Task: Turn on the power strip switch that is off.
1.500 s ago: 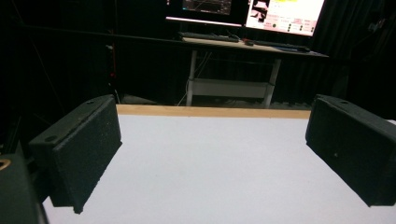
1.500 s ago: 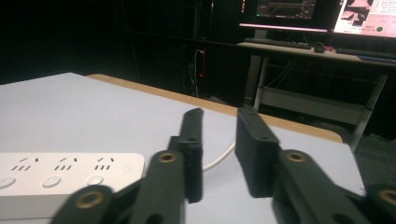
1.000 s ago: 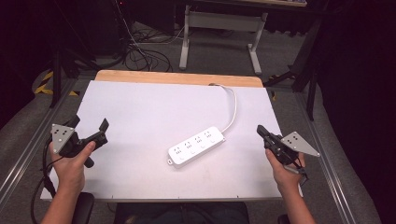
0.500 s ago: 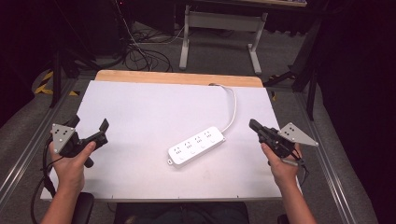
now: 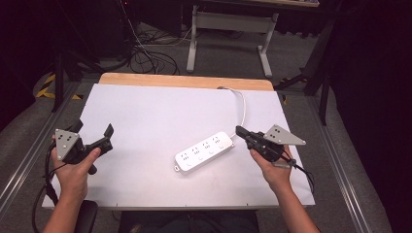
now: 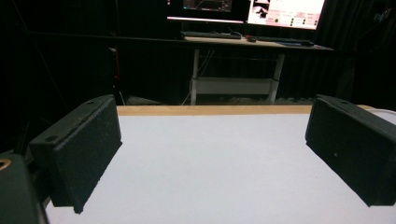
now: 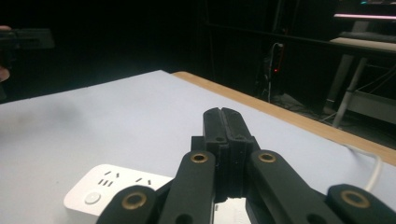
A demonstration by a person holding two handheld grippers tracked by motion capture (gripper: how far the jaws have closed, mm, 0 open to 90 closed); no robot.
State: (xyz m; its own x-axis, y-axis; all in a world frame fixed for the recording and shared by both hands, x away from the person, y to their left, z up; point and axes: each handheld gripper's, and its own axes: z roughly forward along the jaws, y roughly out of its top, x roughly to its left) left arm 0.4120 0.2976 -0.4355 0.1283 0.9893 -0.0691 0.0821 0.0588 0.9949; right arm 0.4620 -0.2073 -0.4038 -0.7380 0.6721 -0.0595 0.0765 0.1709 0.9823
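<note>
A white power strip (image 5: pixel 205 152) lies at an angle on the white table top (image 5: pixel 155 111), and its white cable (image 5: pixel 241 109) runs to the far edge. My right gripper (image 5: pixel 239 130) is shut, its tips just off the strip's right end. In the right gripper view the closed jaws (image 7: pixel 222 122) hang over the strip (image 7: pixel 114 189), with nothing held. My left gripper (image 5: pixel 94 129) is held at the table's left side, far from the strip. Its jaws stand wide apart in the left gripper view (image 6: pixel 224 154), with only bare table between them.
A wooden strip (image 5: pixel 184 81) borders the table's far edge. Metal rails (image 5: pixel 29 155) run along both sides. Beyond the table stand a desk frame (image 5: pixel 228 29), loose floor cables (image 5: pixel 145 56) and lit monitors (image 6: pixel 243 9).
My right gripper has moved left and forward, from the table's right edge to the power strip's right end. The left gripper has stayed in place.
</note>
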